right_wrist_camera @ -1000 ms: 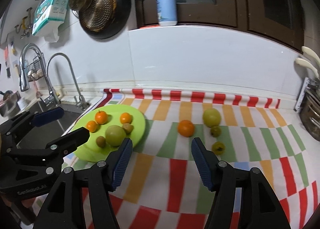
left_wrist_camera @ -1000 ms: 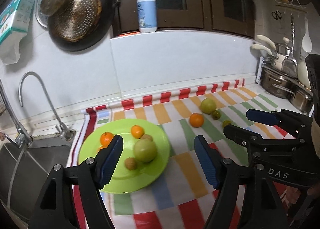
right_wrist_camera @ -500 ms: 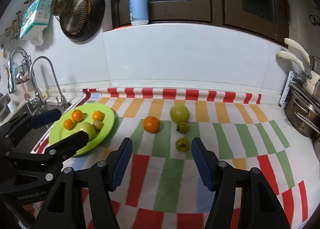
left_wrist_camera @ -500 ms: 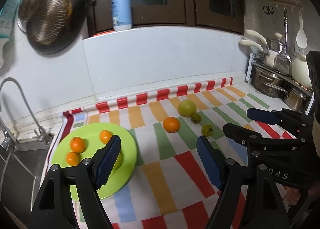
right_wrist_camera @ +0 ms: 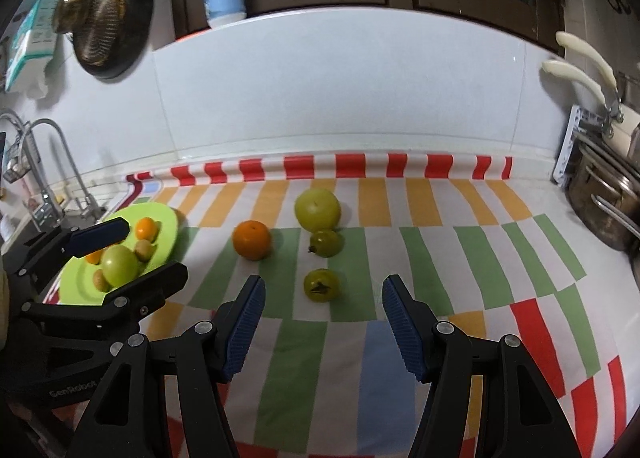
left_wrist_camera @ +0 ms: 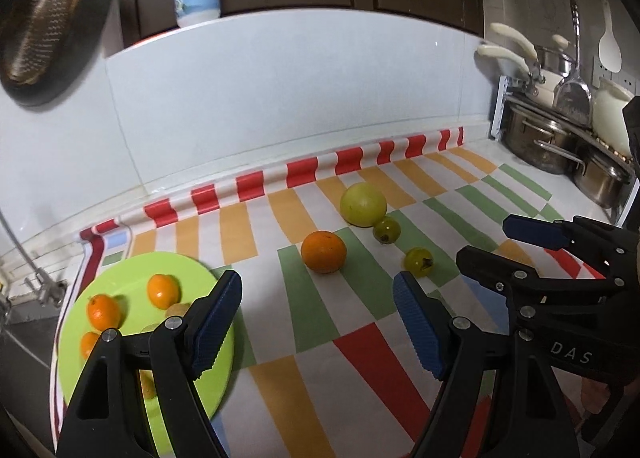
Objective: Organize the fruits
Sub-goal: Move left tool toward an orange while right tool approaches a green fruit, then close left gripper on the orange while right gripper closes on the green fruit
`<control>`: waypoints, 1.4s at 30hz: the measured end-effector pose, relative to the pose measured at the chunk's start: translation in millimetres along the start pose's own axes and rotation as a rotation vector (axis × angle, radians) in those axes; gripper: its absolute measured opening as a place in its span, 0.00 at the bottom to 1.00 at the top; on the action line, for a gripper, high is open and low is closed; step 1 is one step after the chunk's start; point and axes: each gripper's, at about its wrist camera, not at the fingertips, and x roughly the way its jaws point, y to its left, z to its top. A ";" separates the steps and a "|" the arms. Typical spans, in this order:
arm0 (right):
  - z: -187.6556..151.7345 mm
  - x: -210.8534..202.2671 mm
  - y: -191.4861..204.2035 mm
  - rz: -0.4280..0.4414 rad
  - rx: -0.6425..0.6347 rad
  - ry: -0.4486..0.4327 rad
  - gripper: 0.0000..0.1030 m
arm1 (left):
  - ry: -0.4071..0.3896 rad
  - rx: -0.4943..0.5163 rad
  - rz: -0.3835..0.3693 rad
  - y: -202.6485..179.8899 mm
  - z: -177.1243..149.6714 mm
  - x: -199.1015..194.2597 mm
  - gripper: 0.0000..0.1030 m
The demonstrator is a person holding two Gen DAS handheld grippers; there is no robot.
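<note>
You held both the left gripper (left_wrist_camera: 318,292) and right gripper (right_wrist_camera: 320,300) with fingers parted and empty above the striped-cloth counter (right_wrist_camera: 440,258).

— Where's the plate (right_wrist_camera: 164,217)?
— Left on the counter (right_wrist_camera: 460,270), near the tap (right_wrist_camera: 60,161), holding several fruits.
— And the loose ones?
— Orange (right_wrist_camera: 252,240) right of the plate; big fruit (right_wrist_camera: 317,209) behind two small fruits (right_wrist_camera: 326,243), possibly touching the nearer one.

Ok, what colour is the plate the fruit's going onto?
Lime green. The plate shows best in the right wrist view.
</note>
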 end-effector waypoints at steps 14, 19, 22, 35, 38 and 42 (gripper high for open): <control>-4.9 51.9 -8.1 -0.001 0.020 0.081 0.59 | 0.072 0.048 -0.028 4.3 9.1 66.2 0.72; -5.1 67.4 -5.5 0.015 0.019 0.105 0.51 | 0.104 0.062 -0.047 2.9 11.6 86.0 0.68; -4.1 73.4 -6.1 0.035 0.035 0.119 0.46 | 0.112 0.073 -0.057 0.7 13.4 92.2 0.63; -2.9 86.2 -5.2 0.033 0.035 0.150 0.31 | 0.154 0.075 -0.078 -5.0 19.6 114.8 0.42; -3.3 84.7 -7.3 0.022 0.043 0.142 0.31 | 0.150 0.081 -0.080 -5.6 19.9 114.5 0.41; -2.7 81.7 -9.1 0.014 0.046 0.131 0.31 | 0.140 0.077 -0.084 -5.6 19.1 110.6 0.41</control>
